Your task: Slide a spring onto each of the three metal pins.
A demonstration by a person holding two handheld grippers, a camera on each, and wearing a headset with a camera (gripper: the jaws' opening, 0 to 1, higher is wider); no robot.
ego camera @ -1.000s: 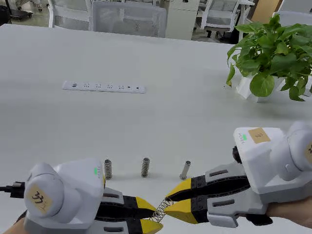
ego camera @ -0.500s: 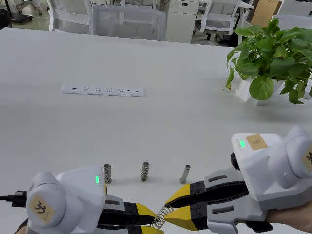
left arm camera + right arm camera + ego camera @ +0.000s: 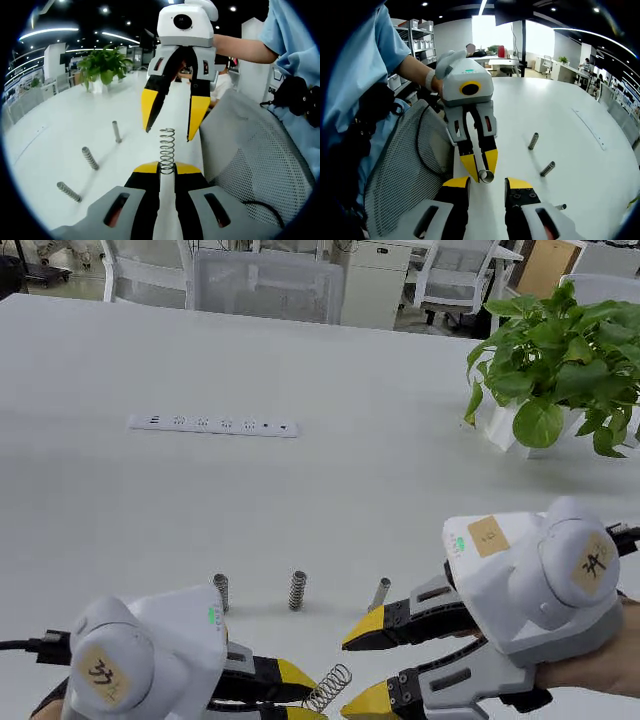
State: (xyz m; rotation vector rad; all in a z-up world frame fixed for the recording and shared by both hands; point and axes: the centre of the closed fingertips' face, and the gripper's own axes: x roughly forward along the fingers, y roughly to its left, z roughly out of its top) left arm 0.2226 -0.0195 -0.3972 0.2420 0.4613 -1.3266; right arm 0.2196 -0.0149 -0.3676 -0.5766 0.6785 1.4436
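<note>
Two of the three pins already carry a spring, so by my reading the task is about two-thirds done. The bare pin point(image 3: 380, 593) stands at the right end of the row on the table point(image 3: 330, 490). The middle pin point(image 3: 297, 590) just to its left, and the far-left pin point(image 3: 221, 592) beyond that, each wear a coil. What is left is the third spring point(image 3: 328, 687). It is off the table, held in the air on the person's side of the bare pin and a little to its left.

The left tongs point(image 3: 306, 695) are closed on the near end of that spring, and the rest of the coil sticks out past their yellow tips. The right tongs point(image 3: 362, 670) stand wide open, one jaw on each side of the spring's free end. In the left gripper view there is a gap between the coil and each jaw, so they appear to hold and touch nothing. They sit on the near side of the bare pin, closer to it than the left tongs. The step left, as I judge it, is to carry this spring over the bare pin and slide it down.
</note>
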